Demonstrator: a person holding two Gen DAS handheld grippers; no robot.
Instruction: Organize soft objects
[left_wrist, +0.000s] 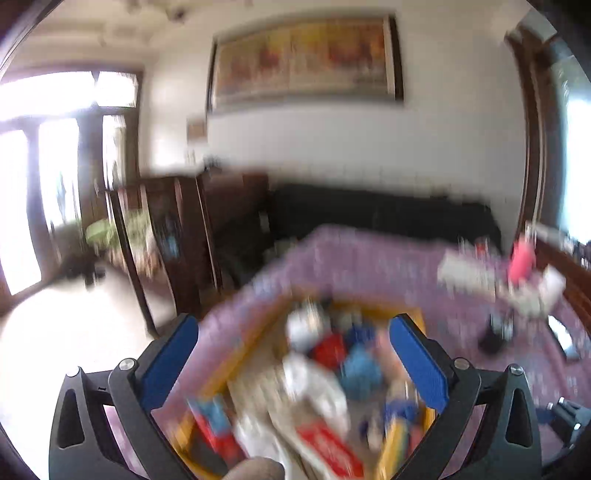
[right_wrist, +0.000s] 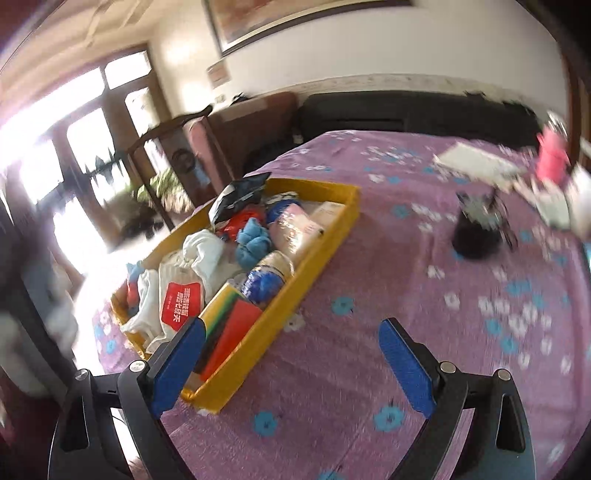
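A yellow tray (right_wrist: 325, 236) lies on the purple flowered tablecloth (right_wrist: 406, 295), packed with soft items: a white cloth bag with a red label (right_wrist: 181, 295), a blue cloth bundle (right_wrist: 253, 240), a pink packet (right_wrist: 295, 229) and a red packet (right_wrist: 236, 332). The right gripper (right_wrist: 291, 336) stands open over the tray's near right corner, nothing between its blue pads. In the blurred left wrist view the left gripper (left_wrist: 293, 332) hangs open above the same tray (left_wrist: 236, 365), its jaws empty.
A black object (right_wrist: 476, 229) sits on the cloth right of the tray. Farther right lie a white box (right_wrist: 476, 162) and a pink bottle (right_wrist: 550, 158). Dark wooden furniture (right_wrist: 236, 133) and a black sofa (right_wrist: 406, 110) stand behind the table.
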